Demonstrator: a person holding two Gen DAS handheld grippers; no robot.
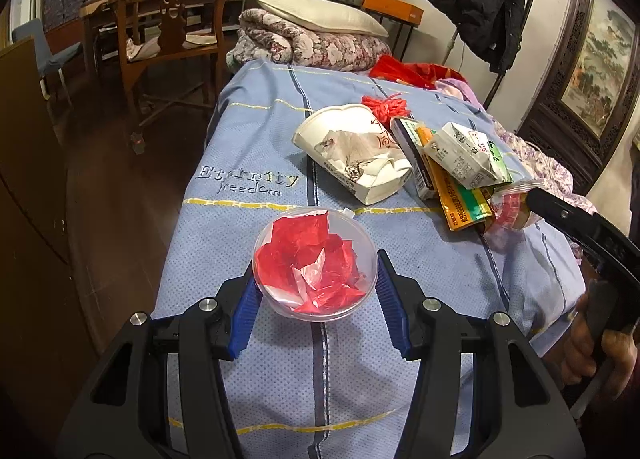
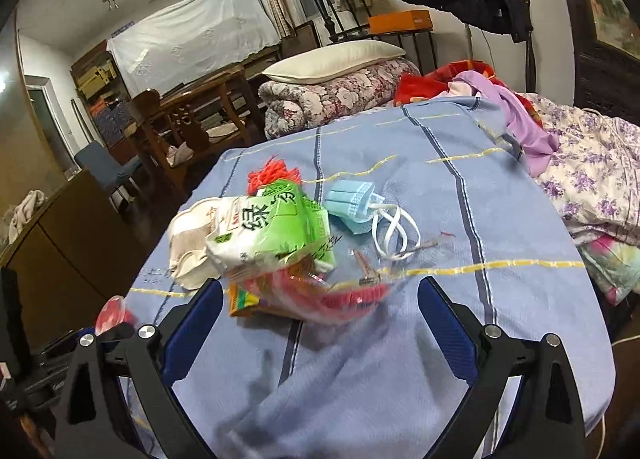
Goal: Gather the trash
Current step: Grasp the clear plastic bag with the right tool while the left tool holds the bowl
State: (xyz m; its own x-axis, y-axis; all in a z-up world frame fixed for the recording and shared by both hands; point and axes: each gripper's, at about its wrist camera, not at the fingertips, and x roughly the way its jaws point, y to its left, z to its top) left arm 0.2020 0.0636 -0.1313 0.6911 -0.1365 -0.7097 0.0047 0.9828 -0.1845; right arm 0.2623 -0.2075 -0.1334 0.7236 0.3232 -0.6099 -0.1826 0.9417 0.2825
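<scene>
Left wrist view: we see our left gripper (image 1: 316, 295) over the blue bedspread (image 1: 248, 219).
Left jaws: clamped on a clear plastic dome (image 1: 315, 265), one blue pad on each side of it.
Dome contents: crumpled red paper (image 1: 308, 259) with a white scrap in it.
Ahead of the left jaws, to the right: a crushed paper cup (image 1: 352, 151) lying on its side.
Beside the cup: a flattened milk carton (image 1: 466, 157) on top of an orange packet (image 1: 460, 199) and a dark-edged box (image 1: 412, 155).
Behind the cup: a tuft of red yarn (image 1: 386, 105).
Far right of the left jaws: our right gripper (image 1: 532, 199), its tip at a clear bag with red print (image 1: 506, 213); the hand (image 1: 592, 343) holds its handle.

Right wrist view: we see our right gripper (image 2: 320, 311) with its jaws wide apart, pads not pressing on anything.
Between the right jaws: the blurred clear bag with red print (image 2: 344, 295), touching neither pad as far as we can tell.
Just ahead, left of centre: the green and white carton (image 2: 272, 231) and paper cup (image 2: 192, 243).
Ahead, right of centre: a blue face mask (image 2: 352, 203) with white loops, and a small razor (image 2: 366, 267) near the bag.
Beside the left jaw, low: a red blur (image 2: 112, 315) that we cannot make out.
</scene>
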